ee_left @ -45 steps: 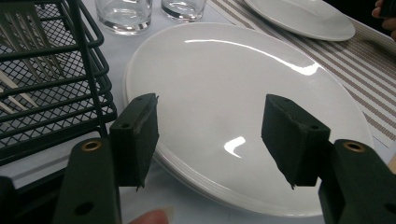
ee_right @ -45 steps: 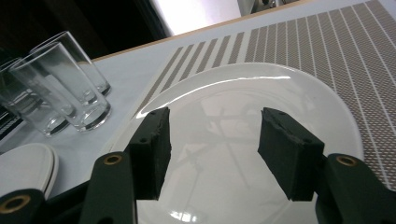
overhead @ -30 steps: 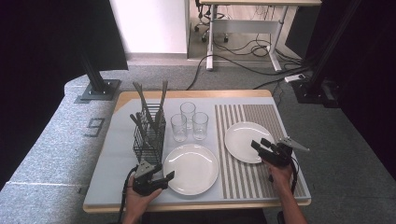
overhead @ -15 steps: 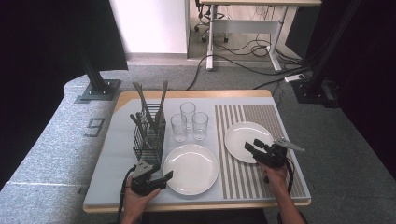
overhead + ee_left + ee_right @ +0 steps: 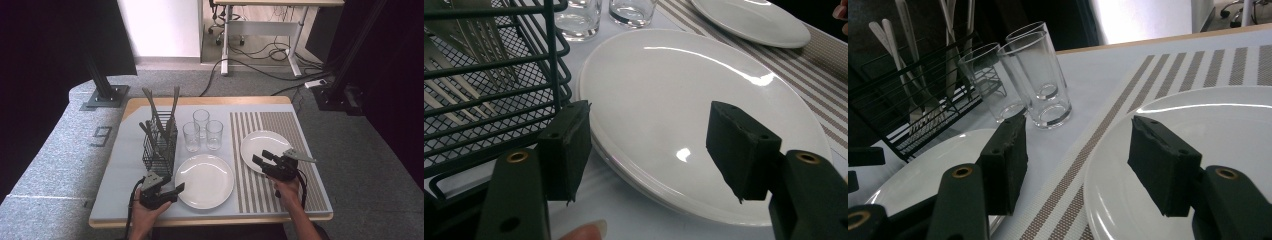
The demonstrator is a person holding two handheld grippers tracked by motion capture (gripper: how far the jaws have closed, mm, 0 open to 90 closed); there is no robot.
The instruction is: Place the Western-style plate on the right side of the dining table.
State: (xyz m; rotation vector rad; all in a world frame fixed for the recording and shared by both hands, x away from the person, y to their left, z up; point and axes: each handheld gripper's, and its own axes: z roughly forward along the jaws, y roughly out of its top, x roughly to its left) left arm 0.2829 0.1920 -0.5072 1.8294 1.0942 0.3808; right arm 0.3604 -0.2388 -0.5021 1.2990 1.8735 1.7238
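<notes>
Glossy white ceramic plate (image 5: 684, 100), matt black wire caddy (image 5: 499, 95), clear smooth glasses (image 5: 1038, 75).

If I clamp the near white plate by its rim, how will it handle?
The glossy round white plate looks glazed, so probably slippery between the left gripper fingers. It seems rigid and likely breakable. Its low rim lies flat on the mat, so getting under may be awkward.

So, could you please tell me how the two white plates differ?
The left plate lies on the plain mat, the right plate on the striped mat. The left plate looks larger. The left gripper is beside the left plate; the right gripper is over the right plate. Both are round and empty.
</notes>
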